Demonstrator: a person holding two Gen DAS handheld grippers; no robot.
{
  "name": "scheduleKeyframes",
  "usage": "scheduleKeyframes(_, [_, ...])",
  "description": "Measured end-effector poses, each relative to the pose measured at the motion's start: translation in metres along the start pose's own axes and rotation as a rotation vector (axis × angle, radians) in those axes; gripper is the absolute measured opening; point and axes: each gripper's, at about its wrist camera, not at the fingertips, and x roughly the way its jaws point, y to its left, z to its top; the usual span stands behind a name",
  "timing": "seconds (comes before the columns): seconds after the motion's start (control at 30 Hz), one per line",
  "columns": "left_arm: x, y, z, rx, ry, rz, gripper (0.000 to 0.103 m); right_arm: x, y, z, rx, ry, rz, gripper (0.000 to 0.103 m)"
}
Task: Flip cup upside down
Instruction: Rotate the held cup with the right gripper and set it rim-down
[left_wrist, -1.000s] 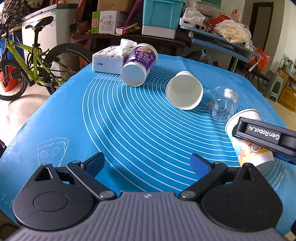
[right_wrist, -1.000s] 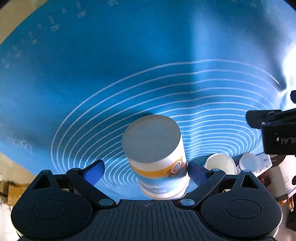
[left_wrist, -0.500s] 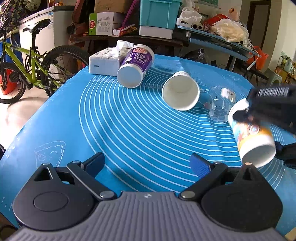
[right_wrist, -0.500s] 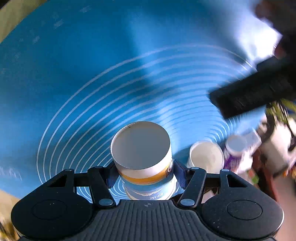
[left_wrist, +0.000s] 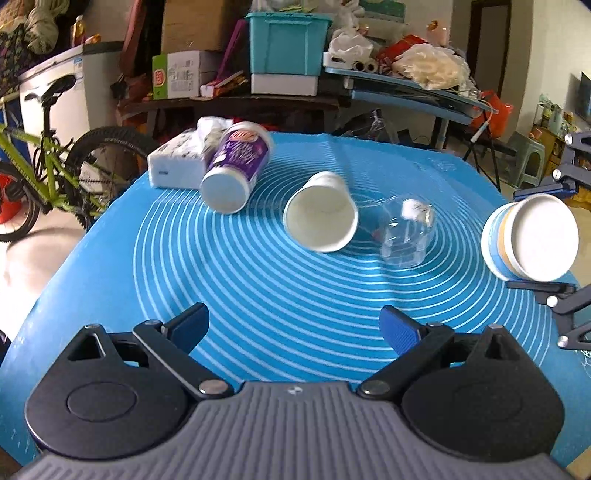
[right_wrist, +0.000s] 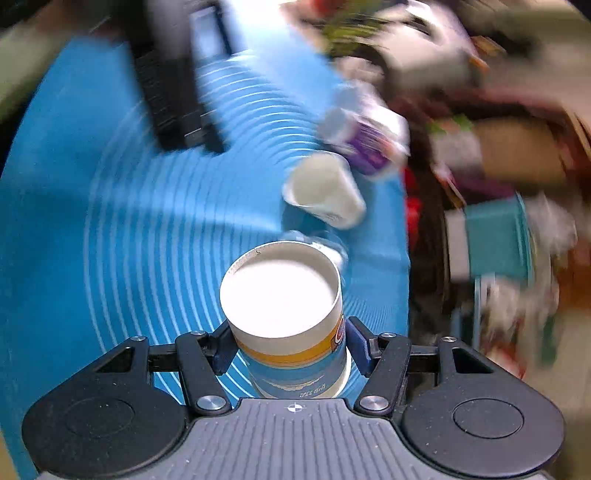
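Observation:
My right gripper is shut on a printed paper cup with blue and orange bands. It holds the cup in the air above the blue mat, with the cup's flat white base towards the camera. In the left wrist view the same cup hangs tilted at the right, base facing me, between the right gripper's fingers. My left gripper is open and empty, low over the near part of the mat.
On the mat lie a purple cup, a white paper cup and a clear plastic cup, all on their sides. A tissue pack sits at the far left. A bicycle and cluttered shelves stand beyond.
My right gripper closed on the printed cup, lifted it off the mat and turned it, so its base now faces sideways. The left gripper stayed open and barely moved.

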Motion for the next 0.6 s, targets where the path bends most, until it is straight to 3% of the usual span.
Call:
scheduleKeyframes(0.17, [0.0, -0.008, 0.004, 0.018, -0.005, -0.012, 0.097, -0.019, -0.012, -0.035, 0.432, -0.055, 0.022, 0.058])
scheduleKeyframes(0.37, [0.003, -0.018, 0.005, 0.048, -0.005, -0.013, 0.097, 0.0, -0.023, -0.078, 0.921, -0.095, 0.086, 0.058])
scheduleKeyframes(0.6, [0.007, -0.022, 0.007, 0.055, -0.013, -0.017, 0.097, 0.026, -0.025, -0.108, 1.226, -0.104, 0.065, 0.057])
